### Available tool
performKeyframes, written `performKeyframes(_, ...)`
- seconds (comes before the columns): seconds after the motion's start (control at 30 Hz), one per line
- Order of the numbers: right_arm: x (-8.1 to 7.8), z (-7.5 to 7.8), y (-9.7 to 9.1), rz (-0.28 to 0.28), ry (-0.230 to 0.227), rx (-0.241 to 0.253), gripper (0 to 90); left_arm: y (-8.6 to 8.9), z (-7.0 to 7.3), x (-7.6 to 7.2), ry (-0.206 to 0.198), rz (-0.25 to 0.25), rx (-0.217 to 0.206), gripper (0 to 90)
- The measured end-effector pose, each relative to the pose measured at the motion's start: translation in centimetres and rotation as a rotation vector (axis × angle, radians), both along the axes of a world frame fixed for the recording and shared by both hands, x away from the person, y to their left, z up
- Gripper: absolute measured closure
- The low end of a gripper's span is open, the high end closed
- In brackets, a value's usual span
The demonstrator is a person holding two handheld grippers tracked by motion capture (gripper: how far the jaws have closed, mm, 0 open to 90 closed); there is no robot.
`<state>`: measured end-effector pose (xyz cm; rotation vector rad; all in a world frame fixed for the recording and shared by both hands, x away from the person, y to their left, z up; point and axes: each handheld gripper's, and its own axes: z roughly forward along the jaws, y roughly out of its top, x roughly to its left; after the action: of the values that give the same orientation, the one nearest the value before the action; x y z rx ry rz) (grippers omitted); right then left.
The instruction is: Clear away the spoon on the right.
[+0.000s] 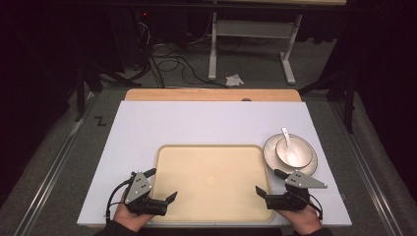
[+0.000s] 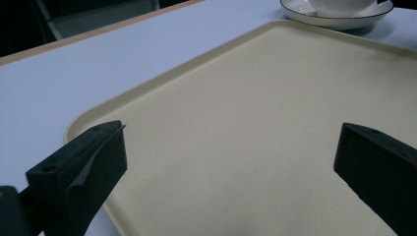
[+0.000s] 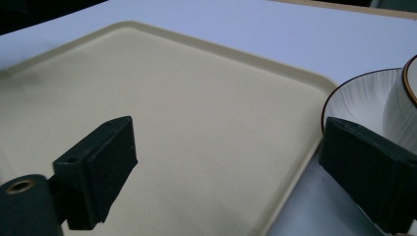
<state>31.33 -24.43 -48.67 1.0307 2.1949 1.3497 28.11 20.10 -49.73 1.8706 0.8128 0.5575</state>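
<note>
Both grippers sit at the near table edge. Left gripper is over the near-left corner of the beige tray, jaws wide apart, nothing between them. Right gripper straddles the tray's right rim, jaws likewise spread and empty. Tray lies flat on the white table. Beyond its far-right corner: plate carrying a bowl, with what looks like a spoon resting in it.
</note>
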Motion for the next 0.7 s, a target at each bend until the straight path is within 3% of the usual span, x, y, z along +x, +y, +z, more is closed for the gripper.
performKeyframes(0.43,-0.4,1.3,-0.8,0.000,-0.057,0.055,29.6,0.0,0.1,0.0,-0.004,-0.007,-0.003,0.3)
performKeyframes(0.5,-0.4,1.6,-1.0,-0.001,-0.048,0.067,33.3,0.1,0.1,0.0,-0.004,-0.008,-0.005,0.2)
performKeyframes(0.7,0.0,2.9,-1.3,-0.029,-0.051,0.053,41.1,0.1,0.1,-0.1,-0.003,-0.006,-0.011,0.3)
